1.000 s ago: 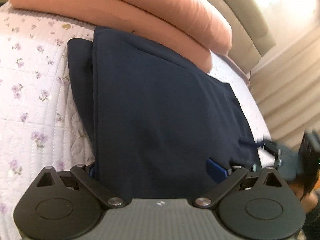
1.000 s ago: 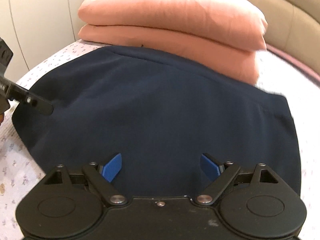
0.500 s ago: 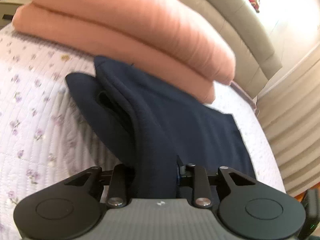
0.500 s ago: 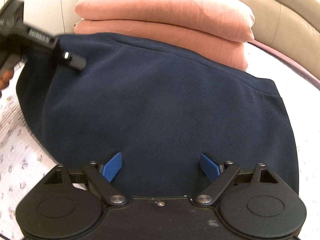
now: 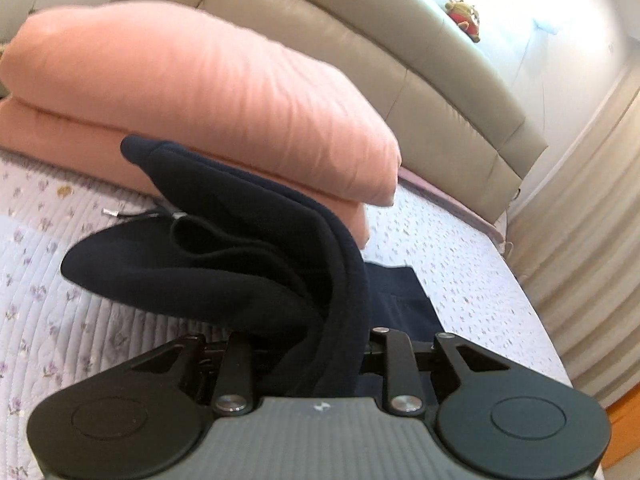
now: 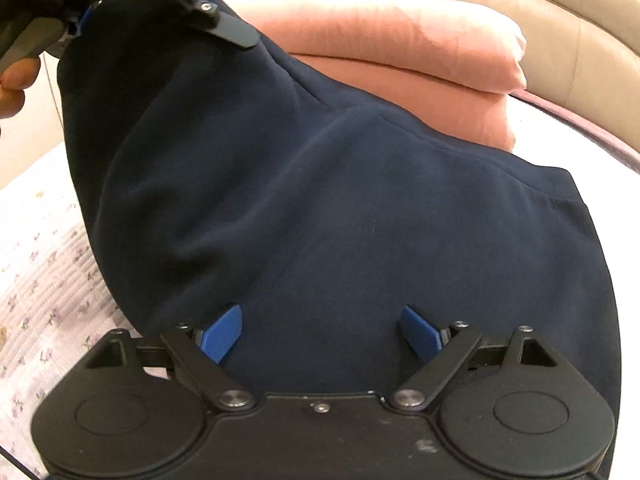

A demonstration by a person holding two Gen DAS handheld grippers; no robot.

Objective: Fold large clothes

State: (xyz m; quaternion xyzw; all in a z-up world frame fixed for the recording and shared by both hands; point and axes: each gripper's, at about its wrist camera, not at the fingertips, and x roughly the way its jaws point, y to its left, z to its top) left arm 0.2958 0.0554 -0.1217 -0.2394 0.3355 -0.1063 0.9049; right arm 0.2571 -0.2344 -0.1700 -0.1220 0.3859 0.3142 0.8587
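A navy garment (image 5: 240,280) lies on the quilted floral bedspread (image 5: 40,280). My left gripper (image 5: 320,356) is shut on a bunched fold of its edge, which hides the fingertips, and holds that side raised off the bed. In the right wrist view the left gripper (image 6: 80,20) sits at the top left, a hand (image 6: 16,80) behind it, with the navy garment (image 6: 320,200) hanging down from it in a slope. My right gripper (image 6: 320,332) stands open low over the near part of the cloth, and its blue pads (image 6: 220,334) are spread apart, pressing on nothing.
Two stacked folded pink quilts (image 5: 200,100) lie just behind the garment, against a beige padded headboard (image 5: 360,40). A thin cord (image 5: 132,214) lies on the bedspread at the left. Curtains (image 5: 580,240) hang past the bed's right edge. A plush toy (image 5: 464,12) sits on the headboard.
My left gripper went from wide open over the flat garment to shut on its edge, then rose and carried that side up. My right gripper stayed open and nearly still.
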